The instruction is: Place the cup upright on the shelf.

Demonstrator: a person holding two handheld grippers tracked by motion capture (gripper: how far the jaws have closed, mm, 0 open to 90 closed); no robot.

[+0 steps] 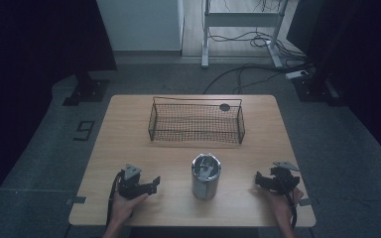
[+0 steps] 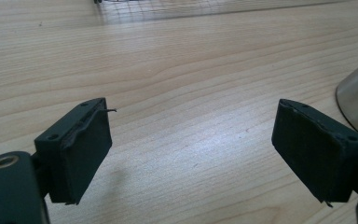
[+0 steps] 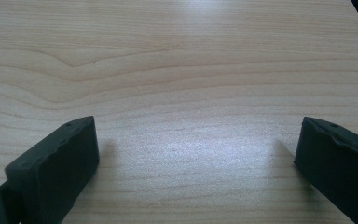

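Between the wide-open left gripper point(image 1: 155, 182) and right gripper point(image 1: 258, 180), a metal can point(image 1: 206, 177) is flanked: rigid, likely slippery, best clamped across its sides mid-height.

Both hand-held tools are black: the left gripper point(image 1: 155, 182) and the right gripper point(image 1: 257, 179) each carry a grey three-cornered plate on top, toward 12 o'clock, and a dark cable trailing toward 6 o'clock along the bare forearm. Each jaw is a blocky black wedge faced with a flat pad point(image 2: 86, 156), small screw holes along its outer edge
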